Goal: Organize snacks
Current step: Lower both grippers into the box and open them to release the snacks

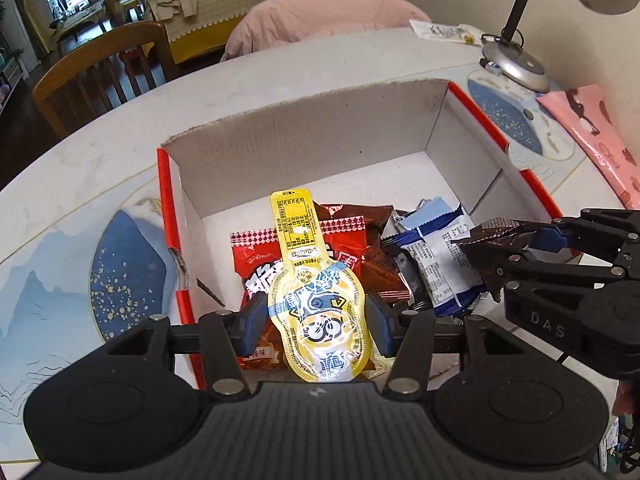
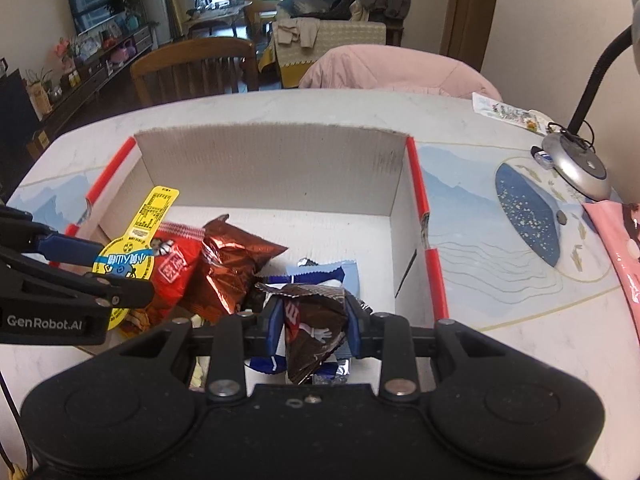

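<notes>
An open cardboard box (image 1: pixel 304 136) with red edges sits on the table; it also shows in the right wrist view (image 2: pixel 272 168). Inside lie a red snack bag (image 1: pixel 248 256), a brown foil bag (image 2: pixel 232 264) and a blue-and-white packet (image 1: pixel 436 248). My left gripper (image 1: pixel 318 328) is shut on a yellow jelly pouch (image 1: pixel 316 304), held over the box's near edge; the pouch also shows in the right wrist view (image 2: pixel 128 256). My right gripper (image 2: pixel 314 328) is shut on a dark brown wrapper (image 2: pixel 312 332), held over the box's near right part; that wrapper also shows in the left wrist view (image 1: pixel 496 236).
A desk lamp (image 1: pixel 520 64) stands at the far right of the table, with a pink bag (image 1: pixel 592 132) beside it. A small packet (image 1: pixel 444 32) lies at the far edge. A wooden chair (image 1: pixel 96 76) and a pink-covered chair (image 1: pixel 320 16) stand behind the table.
</notes>
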A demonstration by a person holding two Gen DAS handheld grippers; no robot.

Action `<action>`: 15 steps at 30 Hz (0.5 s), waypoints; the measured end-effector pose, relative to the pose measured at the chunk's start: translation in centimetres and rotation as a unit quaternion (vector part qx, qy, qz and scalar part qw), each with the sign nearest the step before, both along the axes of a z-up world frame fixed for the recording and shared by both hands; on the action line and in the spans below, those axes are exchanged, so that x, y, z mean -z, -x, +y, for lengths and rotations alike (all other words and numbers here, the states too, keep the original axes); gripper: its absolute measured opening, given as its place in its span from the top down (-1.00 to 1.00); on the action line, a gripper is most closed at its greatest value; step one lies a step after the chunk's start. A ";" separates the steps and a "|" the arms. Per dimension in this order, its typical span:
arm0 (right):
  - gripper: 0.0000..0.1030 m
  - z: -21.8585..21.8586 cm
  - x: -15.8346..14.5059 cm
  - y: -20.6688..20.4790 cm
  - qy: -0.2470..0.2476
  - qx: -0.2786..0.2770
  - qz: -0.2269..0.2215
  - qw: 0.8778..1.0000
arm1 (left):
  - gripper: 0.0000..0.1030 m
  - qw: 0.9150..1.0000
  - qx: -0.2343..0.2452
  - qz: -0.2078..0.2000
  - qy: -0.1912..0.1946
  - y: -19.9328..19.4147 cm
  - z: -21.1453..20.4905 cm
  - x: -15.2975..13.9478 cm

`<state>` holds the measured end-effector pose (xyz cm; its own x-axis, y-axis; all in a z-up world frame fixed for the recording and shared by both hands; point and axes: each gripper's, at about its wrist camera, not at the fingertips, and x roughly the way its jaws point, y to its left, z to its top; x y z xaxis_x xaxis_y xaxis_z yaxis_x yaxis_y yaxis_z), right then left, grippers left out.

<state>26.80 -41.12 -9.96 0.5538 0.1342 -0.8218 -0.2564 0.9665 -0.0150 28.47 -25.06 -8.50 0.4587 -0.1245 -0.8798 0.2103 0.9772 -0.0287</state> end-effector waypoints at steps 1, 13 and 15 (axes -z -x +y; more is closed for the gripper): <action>0.42 -0.1 0.2 -0.2 0.000 -0.002 0.003 1.000 | -0.03 1.000 -0.001 0.000 0.001 0.0 -0.1 0.1; 0.32 -0.6 0.1 0.1 -0.011 -0.021 0.012 1.000 | -0.10 1.000 -0.021 -0.003 0.012 0.3 0.3 0.0; 0.25 -0.7 -0.3 0.3 -0.013 -0.020 0.008 1.000 | -0.10 1.000 -0.021 -0.007 0.016 0.6 0.4 -0.2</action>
